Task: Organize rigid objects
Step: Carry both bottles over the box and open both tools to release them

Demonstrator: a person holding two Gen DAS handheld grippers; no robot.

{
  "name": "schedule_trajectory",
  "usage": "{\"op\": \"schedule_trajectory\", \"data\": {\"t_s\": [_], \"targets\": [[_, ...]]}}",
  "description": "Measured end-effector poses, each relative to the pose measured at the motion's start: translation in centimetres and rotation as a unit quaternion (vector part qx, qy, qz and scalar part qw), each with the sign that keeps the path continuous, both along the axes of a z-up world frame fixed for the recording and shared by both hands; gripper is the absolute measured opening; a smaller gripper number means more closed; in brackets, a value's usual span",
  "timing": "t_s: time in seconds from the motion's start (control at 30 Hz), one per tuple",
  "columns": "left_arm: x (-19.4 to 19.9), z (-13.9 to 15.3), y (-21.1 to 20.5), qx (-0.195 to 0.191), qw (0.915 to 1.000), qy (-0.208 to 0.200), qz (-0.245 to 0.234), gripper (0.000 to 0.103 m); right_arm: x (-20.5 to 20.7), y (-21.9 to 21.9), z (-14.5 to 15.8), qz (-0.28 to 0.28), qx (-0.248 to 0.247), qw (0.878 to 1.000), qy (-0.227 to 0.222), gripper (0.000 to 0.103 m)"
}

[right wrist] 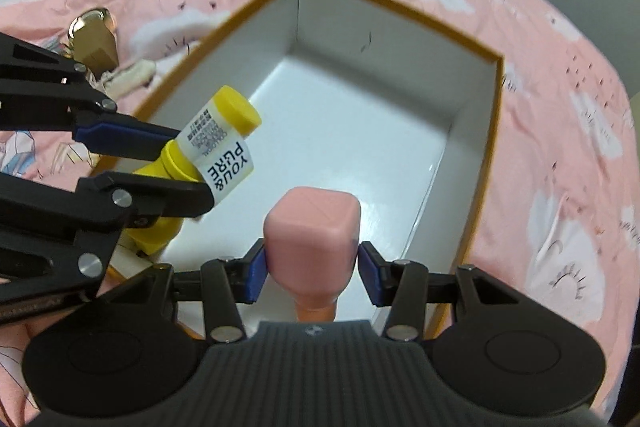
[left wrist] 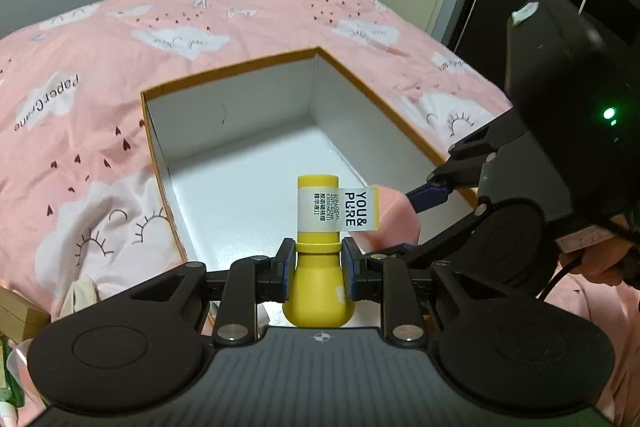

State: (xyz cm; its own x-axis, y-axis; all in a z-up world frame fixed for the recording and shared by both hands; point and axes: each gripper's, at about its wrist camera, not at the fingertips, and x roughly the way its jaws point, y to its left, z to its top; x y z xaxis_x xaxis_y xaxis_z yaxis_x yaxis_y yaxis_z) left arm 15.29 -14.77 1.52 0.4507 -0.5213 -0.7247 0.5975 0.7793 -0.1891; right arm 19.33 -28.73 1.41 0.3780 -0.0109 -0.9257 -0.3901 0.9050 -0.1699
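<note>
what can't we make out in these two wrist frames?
- Box near wall and front floor: left wrist view, hidden behind the left gripper and yellow bottle.
- Pink bottle base: right wrist view, hidden by the right gripper body.
- Pink bottle in the left wrist view: mostly behind the yellow bottle's label.
- Gold object on the bedspread: blurred, small, unidentifiable.

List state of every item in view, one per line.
yellow bottle: capped, held above the box, clamped at its neck.
pink bottle: capped, held over the box interior.
box: open, no lid, nothing inside.
left gripper: shut on the yellow bottle.
right gripper: shut on the pink bottle.
gold-capped bottle: lying on the bedspread outside the box.
</note>
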Motion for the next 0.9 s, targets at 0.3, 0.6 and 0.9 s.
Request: {"op": "schedule_trajectory", "data": {"t_s": [0.3, 0.6, 0.9], "targets": [[0.4, -0.8, -0.2, 0.022, 0.9997, 0.009, 0.005, 0.027, 0.9, 0.5, -3.1, 0.007, -0.001, 0.999, 0.042, 0.047], [0.7, -0.9, -0.3, 0.029, 0.9994, 0.017, 0.008, 0.027, 1.0, 0.3, -3.5, 0.005, -0.005, 0.999, 0.047, 0.045], [0.8, -1.9, -1.3, 0.055, 0.9979, 0.031, 0.011, 0.027, 0.1, 0.1, -2.3, 0.014, -0.013, 0.999, 0.03, 0.055]]}}
